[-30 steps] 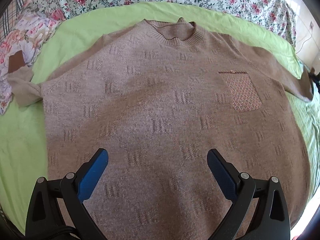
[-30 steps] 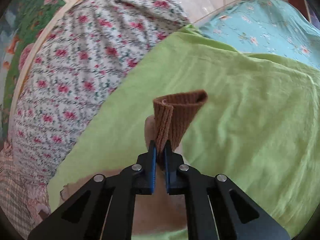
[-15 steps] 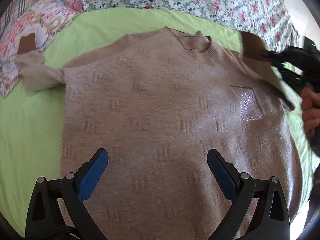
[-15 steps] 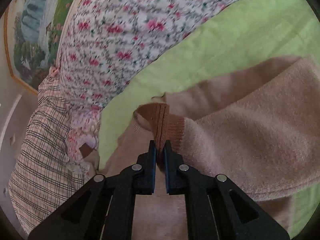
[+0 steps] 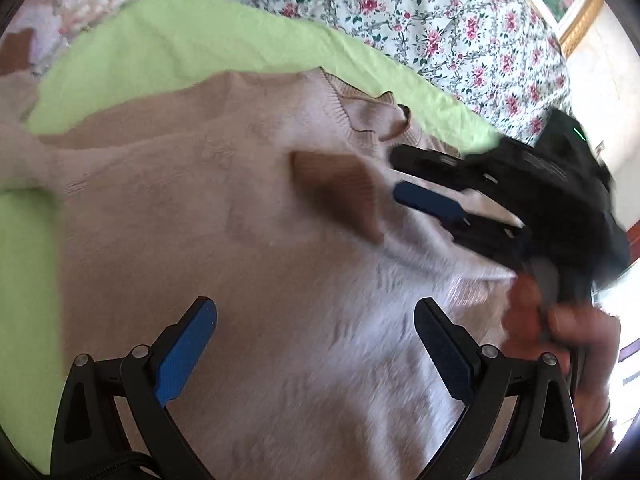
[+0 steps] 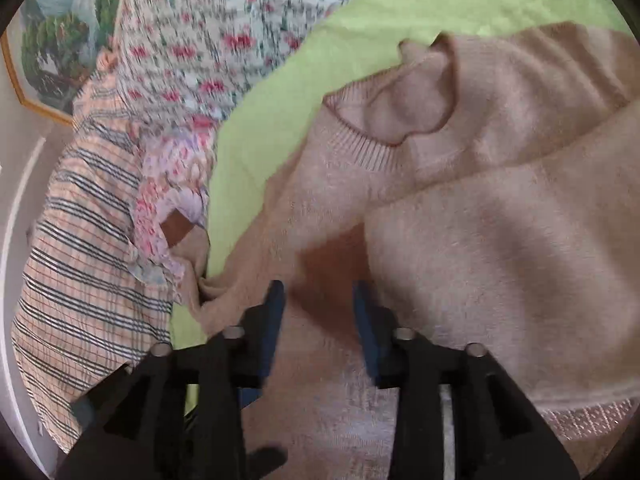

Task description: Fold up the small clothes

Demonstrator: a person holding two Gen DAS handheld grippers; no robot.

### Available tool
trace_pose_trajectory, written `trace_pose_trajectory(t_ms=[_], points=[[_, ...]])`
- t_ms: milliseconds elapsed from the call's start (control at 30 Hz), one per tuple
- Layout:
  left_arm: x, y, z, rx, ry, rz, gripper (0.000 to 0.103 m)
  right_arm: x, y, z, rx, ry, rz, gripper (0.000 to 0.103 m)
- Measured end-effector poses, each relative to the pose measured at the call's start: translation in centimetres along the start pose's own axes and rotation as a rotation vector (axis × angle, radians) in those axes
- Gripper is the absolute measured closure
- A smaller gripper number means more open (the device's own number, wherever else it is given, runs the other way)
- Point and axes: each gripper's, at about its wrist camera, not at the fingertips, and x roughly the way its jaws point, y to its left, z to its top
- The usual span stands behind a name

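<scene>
Lying spread over a lime-green sheet (image 5: 168, 36), the beige knitted sweater (image 5: 248, 280) is filling most of both wrist views, with its ribbed neckline (image 6: 372, 148) turned toward a rose-printed bedcover (image 5: 440, 12) at the far edge of the sheet. One sleeve (image 6: 520, 216) is lying folded across the chest of the garment, and its darker brown cuff (image 5: 340, 188) is resting flat on the knit just below the neckline. A plaid cloth (image 6: 80, 280) is lying beside the sheet at the left of the right wrist view. The right gripper (image 6: 318, 300), held in the person's right hand (image 5: 568, 328), is hovering over the chest area; its jaws are opening, and the blue pads are standing apart over the brown cuff without pressing on it. The left gripper (image 5: 316, 340) is hanging above the lower body of the sweater, its two blue-padded fingers (image 5: 184, 356) spreading wide, with only the flat knit showing beyond the gap between them.
</scene>
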Motion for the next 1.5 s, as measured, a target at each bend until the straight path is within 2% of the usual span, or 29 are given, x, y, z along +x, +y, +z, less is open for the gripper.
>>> trace_pose_trajectory(t_ms=[133,267,333,367,400,433,467,533,633,667,733,867,933,1033,1200,1367,1400,1433,1500], points=[[3.5,-0.6,2.4,-0.027,0.032,-0.057,0.003,-5.0,-1.5,-0.8,0.029,-0.113,-0.034,0.064],[6.6,-1.3,5.1,-0.026,0.018,-0.039,0.005,-9.3,-3.5,-2.3,0.081,-0.191,-0.076,0.063],[7.4,-2.0,6.1,0.003,-0.006,-0.033,0.022,-11.0,-4.2,-3.1,0.102,-0.219,-0.103,0.063],[7.4,-2.3,6.2,0.017,-0.011,-0.028,0.048,-11.8,-4.7,-3.4,0.114,-0.236,-0.115,0.063],[7.6,-2.9,6.3,0.045,-0.008,-0.026,0.083,-12.4,-5.0,-3.6,0.124,-0.249,-0.126,0.063],[7.6,-3.2,6.4,0.064,-0.001,-0.035,0.097,-13.0,-5.5,-3.8,0.133,-0.264,-0.137,0.063],[7.1,-3.6,6.4,0.080,-0.011,-0.030,0.095,-13.7,-5.9,-4.0,0.140,-0.281,-0.148,0.063],[4.3,-4.2,6.1,0.137,-0.111,0.020,0.096,-15.0,-6.8,-4.1,0.156,-0.310,-0.172,0.063],[1.1,-2.9,5.8,0.151,-0.208,0.070,0.096,-16.5,-8.1,-3.9,0.171,-0.340,-0.213,0.063],[0.9,-1.7,5.9,0.144,-0.208,0.100,0.096,-16.8,-8.6,-3.8,0.174,-0.345,-0.228,0.063],[1.4,-0.1,5.9,0.125,-0.165,0.113,0.096,-16.8,-9.5,-3.0,0.177,-0.338,-0.258,0.063],[1.8,0.1,5.2,0.142,-0.148,0.124,0.096,-16.1,-10.7,-0.7,0.136,-0.317,-0.324,0.063],[2.1,0.2,5.0,0.151,-0.155,0.152,0.096,-15.8,-11.5,0.6,0.114,-0.300,-0.362,0.057],[2.1,2.0,5.1,0.092,-0.155,0.158,0.096,-14.9,-12.9,2.6,0.095,-0.262,-0.408,0.053],[1.7,3.2,5.4,0.053,-0.169,0.186,0.096,-12.9,-14.3,4.3,0.079,-0.189,-0.419,0.052],[1.6,3.0,5.5,0.030,-0.186,0.168,0.096,-11.5,-14.4,4.5,0.042,-0.177,-0.418,0.051],[1.8,2.4,5.4,0.052,-0.175,0.174,0.096,-11.3,-14.1,4.6,0.015,-0.167,-0.425,0.065],[1.9,1.8,5.3,0.078,-0.173,0.189,0.096,-11.3,-13.9,4.6,0.009,-0.158,-0.422,0.093],[1.6,0.7,5.0,0.117,-0.180,0.186,0.096,-12.9,-13.4,4.9,-0.004,-0.200,-0.407,0.093]])
